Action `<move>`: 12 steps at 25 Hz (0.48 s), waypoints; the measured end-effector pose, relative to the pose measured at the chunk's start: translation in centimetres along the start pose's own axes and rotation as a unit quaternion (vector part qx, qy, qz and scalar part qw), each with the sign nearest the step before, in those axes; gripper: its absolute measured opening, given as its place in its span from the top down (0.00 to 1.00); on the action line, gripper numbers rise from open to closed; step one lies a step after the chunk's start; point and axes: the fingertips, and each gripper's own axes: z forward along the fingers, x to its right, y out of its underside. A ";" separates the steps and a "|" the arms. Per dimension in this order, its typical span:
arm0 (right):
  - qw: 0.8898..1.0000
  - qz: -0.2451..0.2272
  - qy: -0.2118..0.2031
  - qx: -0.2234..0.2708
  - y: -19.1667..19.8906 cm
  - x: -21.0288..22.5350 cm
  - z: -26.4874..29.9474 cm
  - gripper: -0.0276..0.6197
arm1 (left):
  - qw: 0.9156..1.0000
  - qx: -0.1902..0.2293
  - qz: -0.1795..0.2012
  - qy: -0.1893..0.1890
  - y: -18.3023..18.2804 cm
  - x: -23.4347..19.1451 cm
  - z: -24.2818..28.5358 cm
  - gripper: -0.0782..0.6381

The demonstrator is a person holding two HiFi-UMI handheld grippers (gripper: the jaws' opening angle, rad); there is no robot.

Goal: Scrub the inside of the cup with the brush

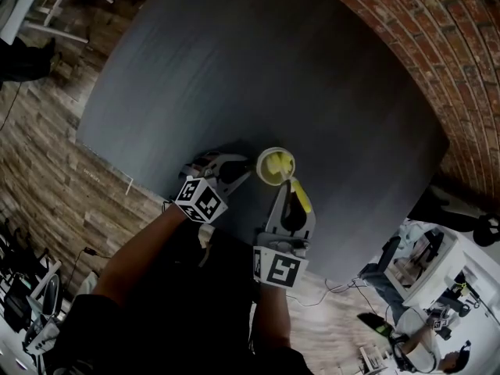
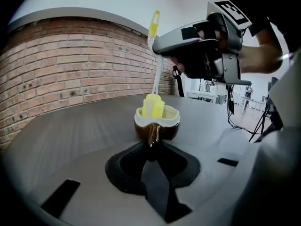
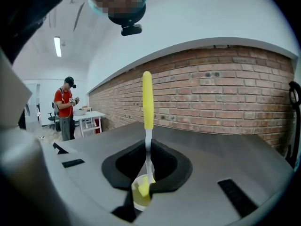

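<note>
Biggest thing first: a dark round counter (image 1: 234,69), with a brick wall (image 2: 70,65) curving behind it.

The left gripper (image 2: 151,147) is clenched on the small handle of the cup (image 2: 165,129). The cup is stood upright on the counter, right at the jaw tips and near the person's edge. The right gripper (image 3: 146,181) is clamped on the thin stem of the brush (image 3: 147,102). The brush is held roughly upright with the yellow grip end poking up. In the left gripper view the yellow head can be seen sunk inside the cup, so the scrub looks to be in hand.

To get it done properly, I'd guess:
- The head should be pressed against the inner wall and swept all the way round, not just jabbed up and down.
- The bottom should be given a few twists too.
- Pressure is best taken easy, since that stem looks likely to flex.
- The cup is only pinned by its handle, so a hard sideways shove could get it tipped or spun.
</note>
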 end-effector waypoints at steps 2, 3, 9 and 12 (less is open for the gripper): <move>1.000 0.018 -0.001 0.003 0.0 0.1 0.2 0.88 | 1.000 0.001 0.000 0.000 -0.1 0.0 0.0 0.77; 1.000 0.027 -0.003 0.005 -0.1 0.1 0.2 0.88 | 1.000 0.001 -0.001 -0.001 -0.1 0.1 0.1 0.77; 0.998 0.053 -0.027 0.002 -0.3 -0.6 -0.2 0.88 | 1.000 0.001 -0.002 0.001 0.0 0.2 -0.2 0.77; 0.997 0.057 -0.042 -0.014 -0.2 -0.8 -0.7 0.88 | 1.000 0.003 -0.005 0.001 0.1 0.2 -0.3 0.77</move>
